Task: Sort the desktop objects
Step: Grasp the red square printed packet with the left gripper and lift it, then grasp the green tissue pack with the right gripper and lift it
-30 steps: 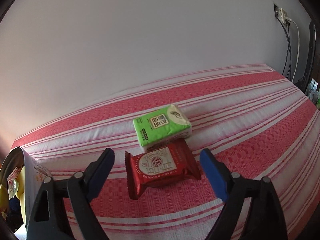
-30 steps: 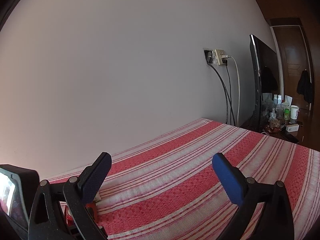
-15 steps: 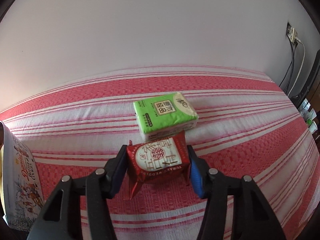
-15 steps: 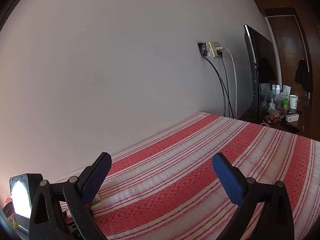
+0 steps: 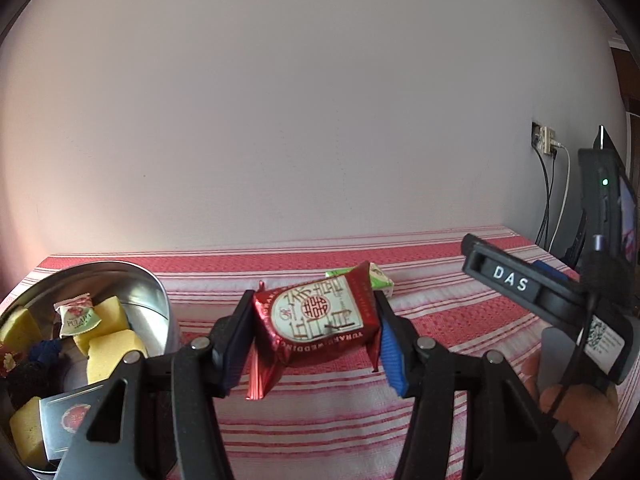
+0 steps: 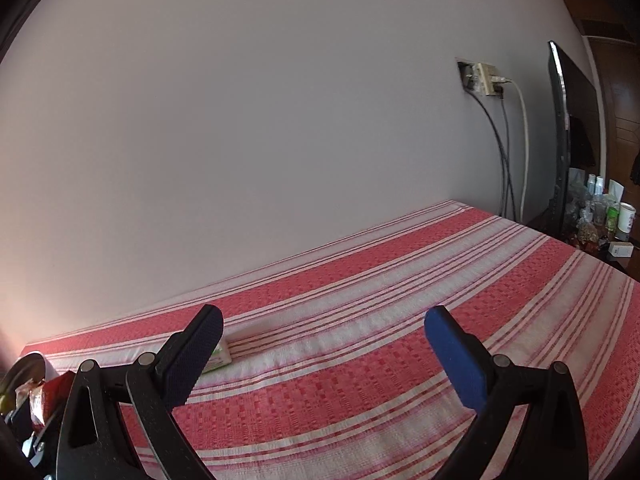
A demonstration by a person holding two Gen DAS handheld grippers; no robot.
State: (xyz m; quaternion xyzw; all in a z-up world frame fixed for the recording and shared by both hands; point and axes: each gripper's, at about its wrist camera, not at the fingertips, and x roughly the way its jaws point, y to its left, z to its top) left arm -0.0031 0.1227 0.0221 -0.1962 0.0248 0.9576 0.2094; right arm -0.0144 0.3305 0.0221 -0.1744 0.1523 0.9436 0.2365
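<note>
My left gripper [image 5: 316, 332] is shut on a red foil snack packet [image 5: 316, 320] and holds it clear of the striped cloth. Behind the packet a green tissue pack [image 5: 380, 278] lies on the cloth, mostly hidden. A round metal tin [image 5: 156, 300] sits at the lower left of the left wrist view. In the right wrist view my right gripper [image 6: 324, 354] stands open with nothing between its fingers, above the cloth. The green tissue pack [image 6: 219, 358] peeks out just past its left finger, and the red packet [image 6: 52, 394] shows at the far left edge.
The tin holds yellow blocks [image 5: 112, 346], wrapped sweets and dark items. The other gripper's body and a hand [image 5: 580, 412] fill the right of the left wrist view. A wall backs the table [image 6: 400, 280]. A monitor [image 6: 560, 140], cables and small bottles stand past the right edge.
My left gripper closed on the red packet, lifted it and swung left, bringing the tin into view. The right gripper dipped slightly and stayed open.
</note>
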